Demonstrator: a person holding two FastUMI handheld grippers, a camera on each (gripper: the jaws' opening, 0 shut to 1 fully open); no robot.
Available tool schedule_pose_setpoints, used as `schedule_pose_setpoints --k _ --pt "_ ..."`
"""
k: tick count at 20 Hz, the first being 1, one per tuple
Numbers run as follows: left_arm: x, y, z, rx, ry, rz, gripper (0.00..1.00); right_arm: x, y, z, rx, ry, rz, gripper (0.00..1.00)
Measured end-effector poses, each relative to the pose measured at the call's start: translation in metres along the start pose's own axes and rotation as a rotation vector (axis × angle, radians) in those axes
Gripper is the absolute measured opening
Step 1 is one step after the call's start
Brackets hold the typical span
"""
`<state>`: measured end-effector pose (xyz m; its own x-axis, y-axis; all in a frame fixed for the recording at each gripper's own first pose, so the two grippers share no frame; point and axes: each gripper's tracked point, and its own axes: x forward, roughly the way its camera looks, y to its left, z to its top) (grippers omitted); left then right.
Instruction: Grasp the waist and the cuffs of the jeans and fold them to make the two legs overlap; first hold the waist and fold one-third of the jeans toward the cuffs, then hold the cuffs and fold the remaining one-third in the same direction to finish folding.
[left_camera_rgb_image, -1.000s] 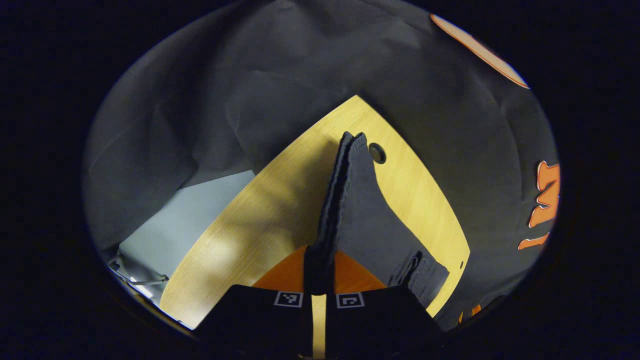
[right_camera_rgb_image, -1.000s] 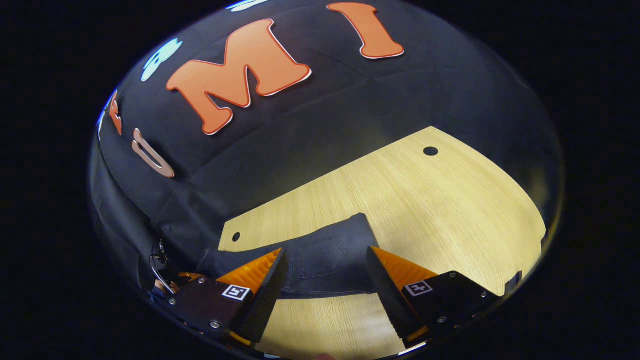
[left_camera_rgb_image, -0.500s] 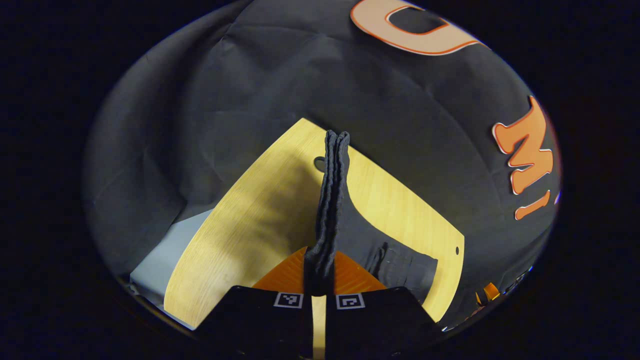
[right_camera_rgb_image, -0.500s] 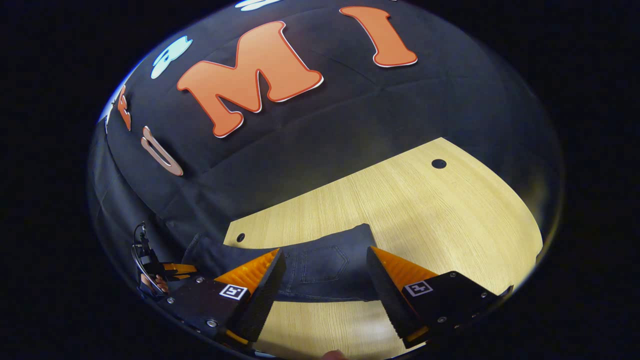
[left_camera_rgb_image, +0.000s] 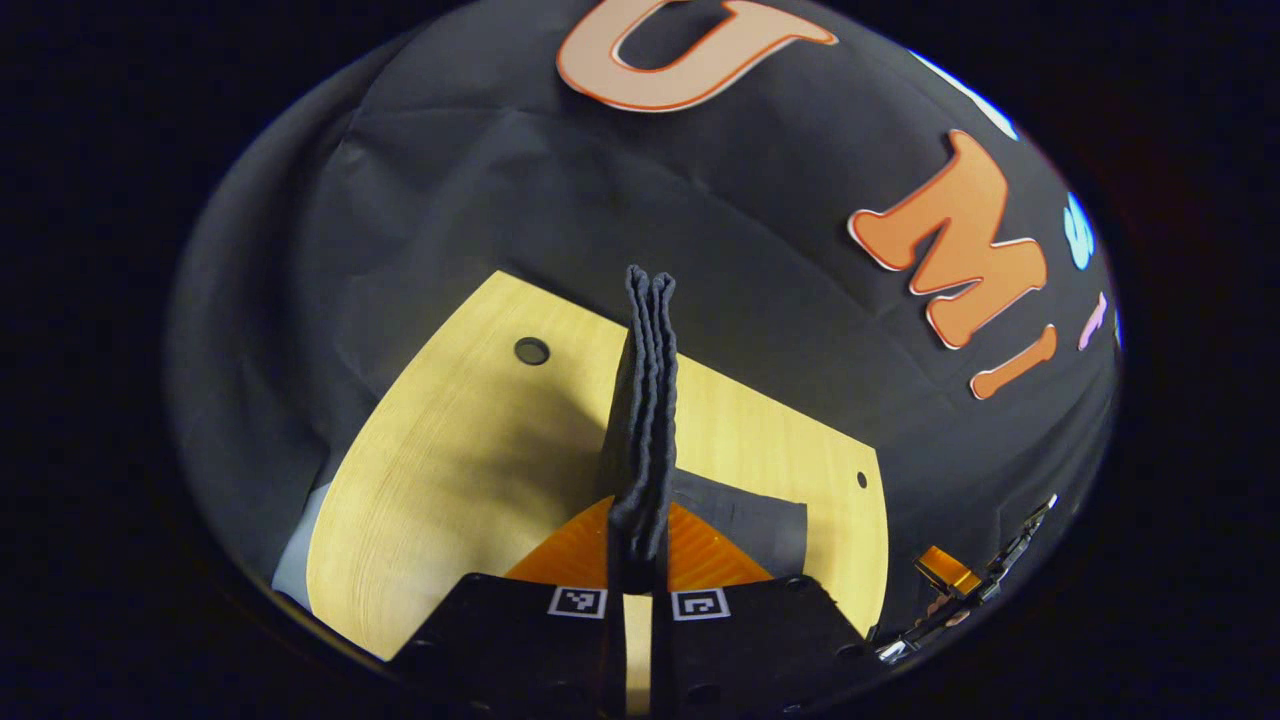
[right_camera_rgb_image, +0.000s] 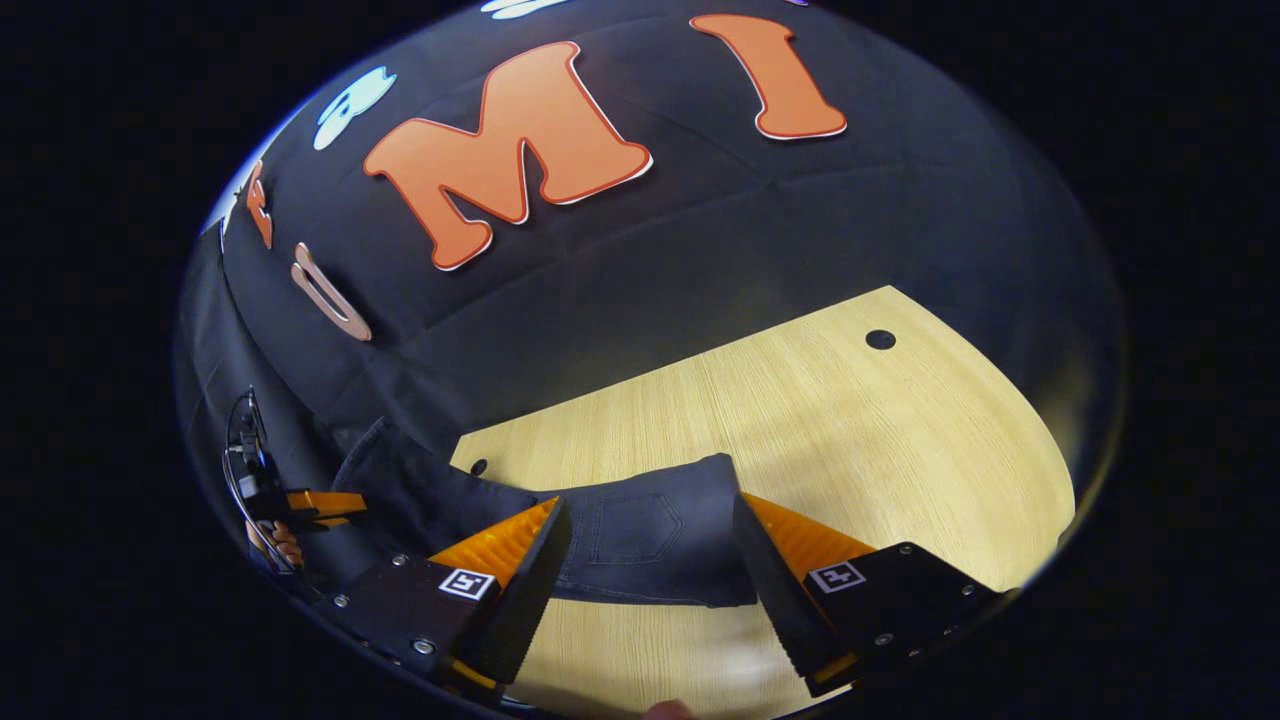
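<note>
On the pale wooden surface in the right gripper view, I see the jeans lying dark and flat between my right claw, whose fingers stand wide apart and hold nothing. A back pocket shows on the denim. The near edge of the fabric runs behind both fingers, so I cannot tell where it ends on either side. To the left the cloth rises off the surface's edge toward my left claw, small and dim at the rim of that view; a bit of the hand holding it shows below, hard to make out.

In the left gripper view my left claw is closed tight on the jeans: a stacked, rippled edge of several layers stands up between the two fingers and hides the surface behind it. More denim lies flat to the right of the fingers. At the lower right rim I catch part of the right claw, cut off and blurred. Small round holes mark the surface.
</note>
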<state>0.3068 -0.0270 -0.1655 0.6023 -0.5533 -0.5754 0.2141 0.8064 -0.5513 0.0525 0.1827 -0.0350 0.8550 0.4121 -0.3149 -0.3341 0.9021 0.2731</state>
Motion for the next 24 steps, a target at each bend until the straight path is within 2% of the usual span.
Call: schedule_pose_setpoints --k 10,15,24 --pt "0.011 -0.103 -0.013 0.181 0.012 -0.119 0.1 -0.002 -0.033 0.007 0.009 -0.012 -0.049 0.98" --pt "0.03 -0.151 -0.034 0.261 0.056 -0.174 0.08 0.001 -0.037 0.006 0.0 -0.002 -0.054 0.98" --pt "0.076 -0.218 -0.088 0.353 0.191 -0.24 0.1 0.002 -0.069 0.001 0.01 0.022 -0.096 0.98"
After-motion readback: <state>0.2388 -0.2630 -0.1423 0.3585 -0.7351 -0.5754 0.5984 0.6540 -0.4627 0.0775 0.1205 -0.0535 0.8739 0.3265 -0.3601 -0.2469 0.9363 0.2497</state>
